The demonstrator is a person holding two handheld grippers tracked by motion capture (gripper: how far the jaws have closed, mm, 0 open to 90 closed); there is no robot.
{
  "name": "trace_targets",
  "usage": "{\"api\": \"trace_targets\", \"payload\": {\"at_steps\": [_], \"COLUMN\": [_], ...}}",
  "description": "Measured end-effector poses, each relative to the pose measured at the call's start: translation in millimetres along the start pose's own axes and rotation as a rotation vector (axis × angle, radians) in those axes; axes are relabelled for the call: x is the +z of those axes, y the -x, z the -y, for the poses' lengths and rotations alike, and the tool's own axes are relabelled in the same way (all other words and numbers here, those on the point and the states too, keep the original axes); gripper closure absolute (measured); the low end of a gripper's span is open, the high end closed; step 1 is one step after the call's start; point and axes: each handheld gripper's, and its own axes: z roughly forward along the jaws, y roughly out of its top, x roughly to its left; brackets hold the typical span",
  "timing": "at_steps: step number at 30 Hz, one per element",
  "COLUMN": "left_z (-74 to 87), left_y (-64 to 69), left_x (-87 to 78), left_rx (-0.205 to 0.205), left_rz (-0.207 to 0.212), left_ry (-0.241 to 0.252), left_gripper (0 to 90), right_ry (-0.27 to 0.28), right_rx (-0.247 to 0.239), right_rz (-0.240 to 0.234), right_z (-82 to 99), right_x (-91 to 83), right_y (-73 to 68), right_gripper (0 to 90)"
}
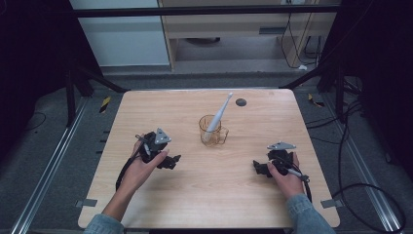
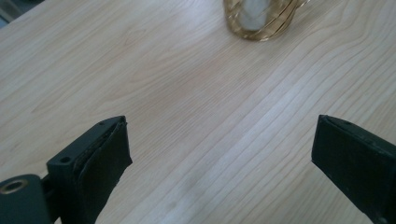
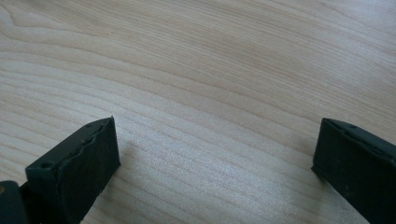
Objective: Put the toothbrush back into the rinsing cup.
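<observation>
A clear amber cup (image 1: 213, 130) with a handle stands in the middle of the wooden table (image 1: 185, 200). A white toothbrush (image 1: 220, 115) leans in it, head up toward the far right. The cup's base (image 2: 259, 21) sits at the top of the left gripper view. My left gripper (image 1: 171, 161) rests on the table left of the cup, open, with nothing between its jaws. My right gripper (image 1: 258, 168) lies on the table to the cup's right, open over bare wood. In both gripper views the jaws stand wide apart.
A small dark round spot (image 1: 240, 102) marks the table near its far edge. Metal frame rails (image 1: 48, 170) run along both sides of the table, and cables (image 1: 360, 190) lie on the floor to the right.
</observation>
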Motion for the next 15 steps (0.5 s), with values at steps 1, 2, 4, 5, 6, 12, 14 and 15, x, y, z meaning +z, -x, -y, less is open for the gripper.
{"api": "trace_targets", "payload": {"at_steps": [1,2,4,5,6,12,14,15], "left_z": [3.6,7.5,14.0,17.7,21.5,42.9,47.2,49.4], "left_y": [-2.3,-4.3,-9.6,-13.2,-17.4,-44.5,-50.6,-53.8], "left_x": [0.1,0.7,1.2,1.5,2.1,4.4,5.1,5.6], "left_rx": [0.000,-0.017,-0.031,-0.037,-0.042,-0.137,-0.152,-0.158], "left_rz": [-0.008,-0.015,-0.025,-0.037,-0.055,-0.103,-0.111,-0.116], "left_ry": [-0.012,-0.011,-0.015,-0.021,-0.028,-0.027,-0.031,-0.035], "left_gripper": [3.7,3.7,3.6,3.2,3.2,3.9,3.9,3.9], "right_ry": [0.000,0.000,0.000,0.000,0.000,0.000,0.000,0.000], "right_rx": [0.000,0.000,0.000,0.000,0.000,0.000,0.000,0.000], "right_rz": [0.000,0.000,0.000,0.000,0.000,0.000,0.000,0.000], "right_z": [0.0,0.0,0.0,0.0,0.0,0.0,0.0,0.0], "right_x": [0.0,0.0,0.0,0.0,0.0,0.0,0.0,0.0], "right_y": [0.0,0.0,0.0,0.0,0.0,0.0,0.0,0.0], "right_gripper": [0.5,0.5,0.5,0.5,0.5,0.5,0.5,0.5]}}
